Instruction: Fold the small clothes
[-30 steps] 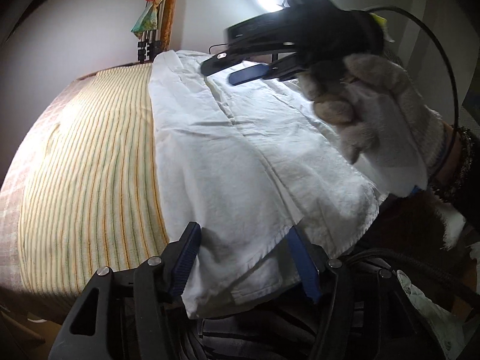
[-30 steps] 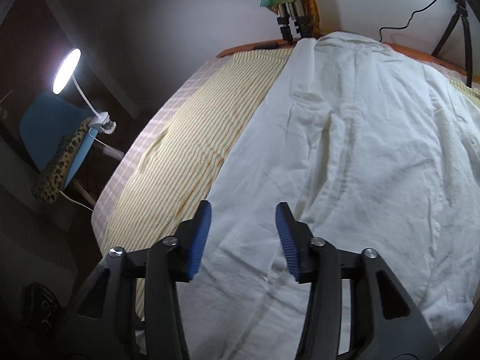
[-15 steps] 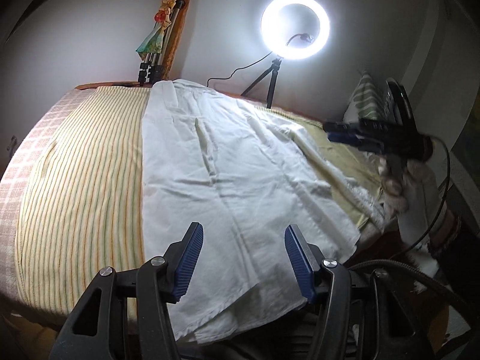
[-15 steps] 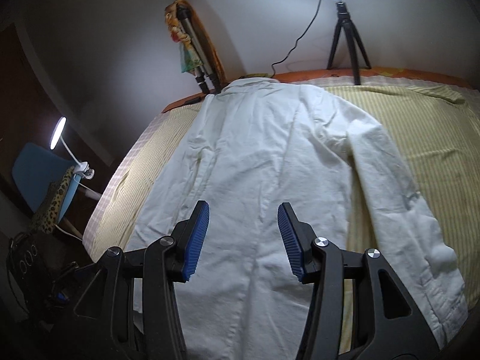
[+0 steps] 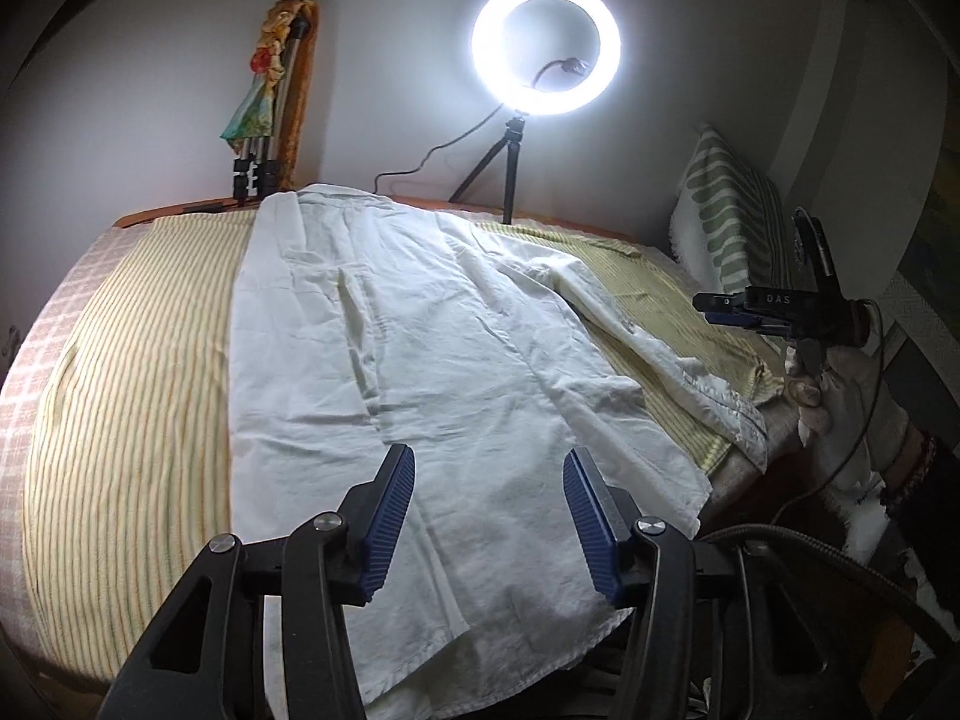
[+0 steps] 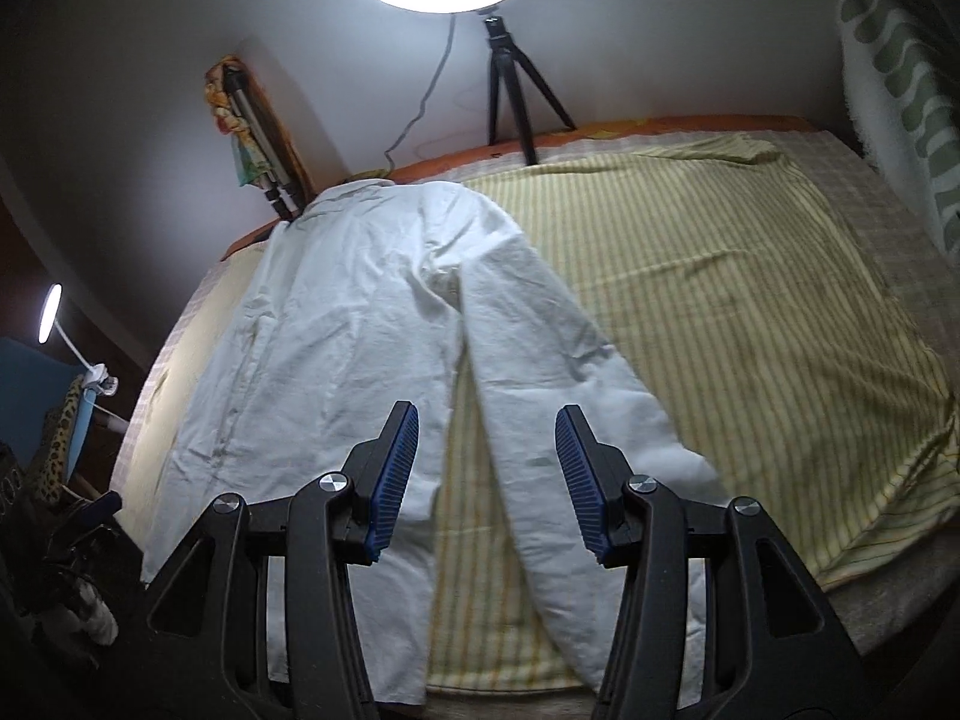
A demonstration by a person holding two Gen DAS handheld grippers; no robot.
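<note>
A white long-sleeved shirt (image 5: 420,360) lies flat on the bed, collar at the far end, hem hanging over the near edge. One sleeve (image 5: 648,336) stretches out to the right. My left gripper (image 5: 489,516) is open and empty above the hem. My right gripper (image 6: 486,474) is open and empty above the sleeve (image 6: 570,384) and the shirt's body (image 6: 336,330). In the left wrist view the right gripper (image 5: 729,309) is held off the bed's right edge in a gloved hand.
A yellow striped sheet (image 6: 720,300) covers the bed. A lit ring light on a tripod (image 5: 543,48) stands at the far edge. A folded tripod (image 5: 264,120) leans on the wall. A green patterned pillow (image 5: 726,222) stands at right. A desk lamp (image 6: 51,318) is at left.
My right gripper swung from over the shirt to the bed's right side and now faces the sleeve. My left gripper pulled back and rose slightly. The shirt has not moved.
</note>
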